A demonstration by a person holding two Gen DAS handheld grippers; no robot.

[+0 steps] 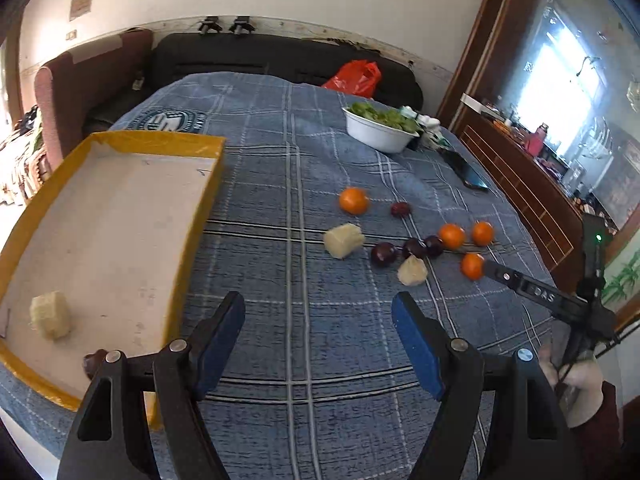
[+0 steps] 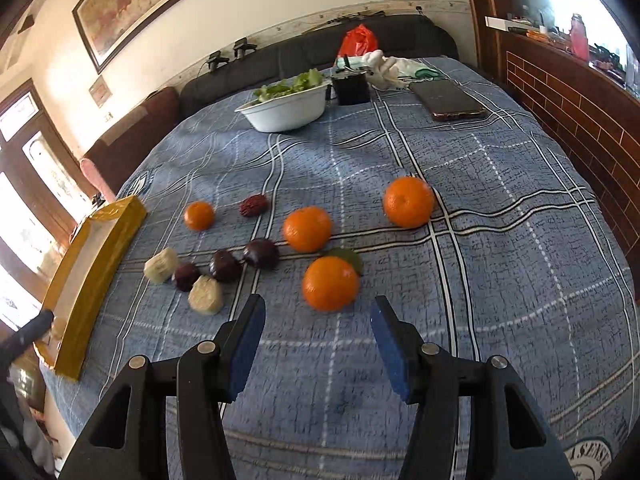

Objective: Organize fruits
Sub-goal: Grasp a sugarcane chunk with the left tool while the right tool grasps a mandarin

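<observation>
A yellow tray with a white floor stands at the left and holds one pale chunk; a dark fruit peeks out behind my left finger. My left gripper hangs open and empty over the blue checked cloth beside the tray. Loose on the cloth lie several oranges, dark plums, a red date and two pale chunks. My right gripper is open, and the nearest orange sits just beyond its fingertips, not between the pads.
A white bowl of greens, a black box and a phone stand at the far side of the table. A dark sofa with a red bag is behind. A wooden counter runs along the right.
</observation>
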